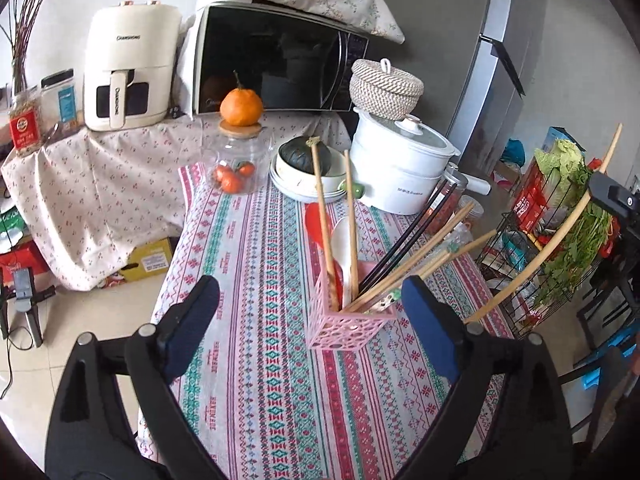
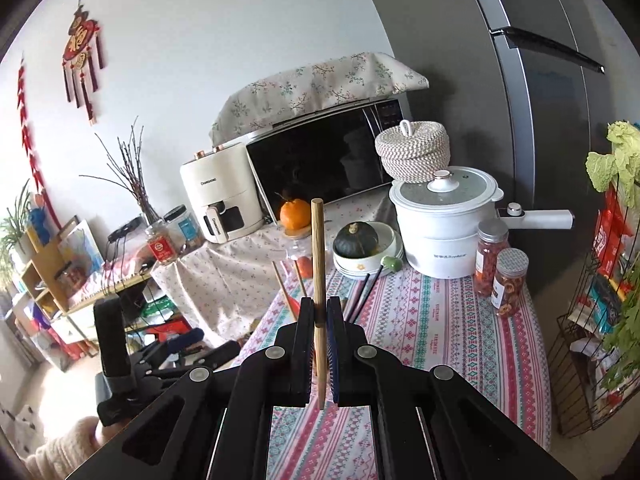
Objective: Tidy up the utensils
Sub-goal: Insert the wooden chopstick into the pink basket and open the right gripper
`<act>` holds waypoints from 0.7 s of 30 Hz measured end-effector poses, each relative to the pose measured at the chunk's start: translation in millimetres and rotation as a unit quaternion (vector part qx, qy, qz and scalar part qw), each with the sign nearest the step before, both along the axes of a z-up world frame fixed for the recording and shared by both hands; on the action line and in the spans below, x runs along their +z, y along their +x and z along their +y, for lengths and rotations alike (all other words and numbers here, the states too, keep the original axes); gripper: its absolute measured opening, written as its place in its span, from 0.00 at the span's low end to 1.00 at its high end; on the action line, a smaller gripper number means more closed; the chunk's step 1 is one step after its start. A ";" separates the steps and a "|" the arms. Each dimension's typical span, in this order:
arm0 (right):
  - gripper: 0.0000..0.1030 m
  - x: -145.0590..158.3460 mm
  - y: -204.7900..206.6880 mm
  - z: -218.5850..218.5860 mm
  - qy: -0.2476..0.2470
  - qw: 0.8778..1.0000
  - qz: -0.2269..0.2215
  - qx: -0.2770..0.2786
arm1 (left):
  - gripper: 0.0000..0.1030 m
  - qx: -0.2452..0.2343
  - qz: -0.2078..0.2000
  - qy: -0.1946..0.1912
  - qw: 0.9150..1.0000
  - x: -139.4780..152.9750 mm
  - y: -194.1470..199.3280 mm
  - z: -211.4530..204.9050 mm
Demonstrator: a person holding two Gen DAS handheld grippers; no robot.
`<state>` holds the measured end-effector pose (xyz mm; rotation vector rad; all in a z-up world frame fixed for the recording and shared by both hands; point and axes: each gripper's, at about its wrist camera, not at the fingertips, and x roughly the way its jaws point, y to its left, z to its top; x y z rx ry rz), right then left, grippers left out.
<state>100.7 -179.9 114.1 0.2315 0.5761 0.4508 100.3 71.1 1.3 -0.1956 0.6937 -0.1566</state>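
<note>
R gripper [image 2: 319,312]: your jaws clamp one wooden chopstick [image 2: 318,256] upright, ready for pink basket [image 1: 346,326]. L gripper [image 1: 310,300]: jaws apart, framing basket.

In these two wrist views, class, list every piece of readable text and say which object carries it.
"CHANGHONG": front of the cream air fryer, and again running down its drawer handle.
Too small or blurred to read: the print on the white electric pot, the labels on the red-label jar and blue-label jar, the dried-fruit jars, the yellow box, and the red wall ornament.
</note>
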 end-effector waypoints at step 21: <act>0.10 -74.0 72.8 93.5 -0.014 1.000 -0.021 -0.014 | 0.91 -0.006 0.064 0.013 0.998 -39.9 -15.9 26.1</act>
